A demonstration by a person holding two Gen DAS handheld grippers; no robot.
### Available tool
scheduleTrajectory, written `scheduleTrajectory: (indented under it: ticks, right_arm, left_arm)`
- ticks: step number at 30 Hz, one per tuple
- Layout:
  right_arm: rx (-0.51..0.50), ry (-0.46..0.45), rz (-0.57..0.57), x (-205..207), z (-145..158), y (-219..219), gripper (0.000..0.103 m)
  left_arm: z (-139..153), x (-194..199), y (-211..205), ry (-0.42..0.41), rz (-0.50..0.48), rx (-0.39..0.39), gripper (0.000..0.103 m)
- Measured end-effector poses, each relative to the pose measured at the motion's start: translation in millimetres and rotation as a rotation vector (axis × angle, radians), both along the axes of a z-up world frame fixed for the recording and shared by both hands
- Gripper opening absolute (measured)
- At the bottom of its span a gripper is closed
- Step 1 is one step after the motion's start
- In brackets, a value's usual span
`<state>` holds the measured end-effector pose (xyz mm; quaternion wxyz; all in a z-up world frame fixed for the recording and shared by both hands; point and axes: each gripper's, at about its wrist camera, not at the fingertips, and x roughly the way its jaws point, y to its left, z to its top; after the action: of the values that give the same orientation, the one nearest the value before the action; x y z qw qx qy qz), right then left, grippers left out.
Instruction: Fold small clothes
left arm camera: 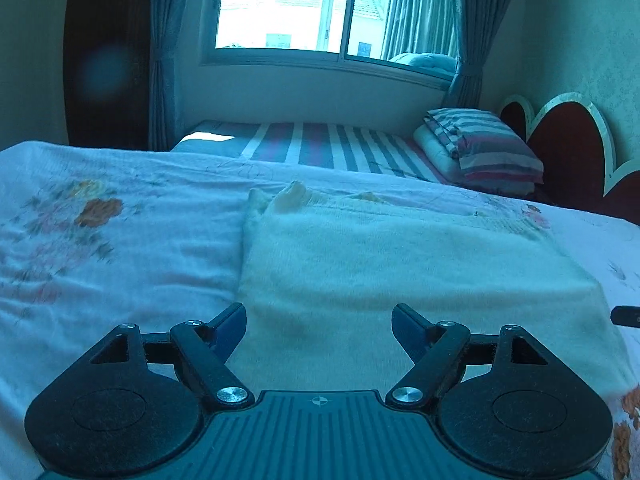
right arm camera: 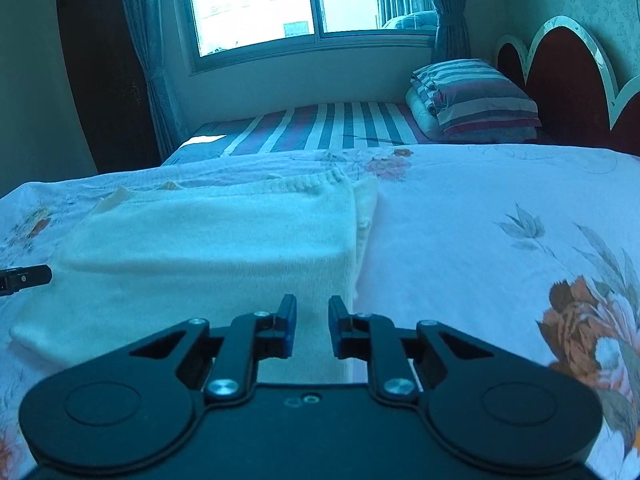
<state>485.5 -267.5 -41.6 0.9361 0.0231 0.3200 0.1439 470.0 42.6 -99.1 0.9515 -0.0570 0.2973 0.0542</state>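
Note:
A cream knit garment (left arm camera: 400,264) lies folded in a rectangle on the floral bed sheet (left arm camera: 100,248). My left gripper (left arm camera: 319,318) is wide open and empty above its near left edge. In the right wrist view the same garment (right arm camera: 208,240) lies left of centre. My right gripper (right arm camera: 312,310) is open with a narrow gap, empty, just above the garment's near right corner. The tip of the right gripper shows at the right edge of the left wrist view (left arm camera: 626,315). The tip of the left gripper shows at the left edge of the right wrist view (right arm camera: 26,278).
A striped mattress (left arm camera: 320,146) with a folded striped quilt and pillow (left arm camera: 480,144) lies beyond the sheet. A red scalloped headboard (left arm camera: 568,148) stands at the right. A window (left arm camera: 304,4) with curtains is at the back, a dark wardrobe (left arm camera: 104,52) at the left.

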Motion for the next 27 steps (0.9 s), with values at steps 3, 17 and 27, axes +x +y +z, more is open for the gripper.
scheduleTrajectory:
  ticks: [3,17,27]
  right_arm:
    - [0.024,-0.009,-0.003,28.0,-0.3,2.4,0.018]
    - [-0.026,0.001,-0.026,32.8,2.7,-14.6,0.022]
    - [-0.005,0.008,0.035,-27.6,9.0,5.8,0.02]
  left_arm:
    - [-6.9,31.0,-2.7,0.023,-0.019,0.012,0.079]
    - [-10.8,-3.2,20.5,0.047,0.039,0.038,0.084]
    - [-14.2,-86.2,24.6,0.052,0.115,-0.271,0.085]
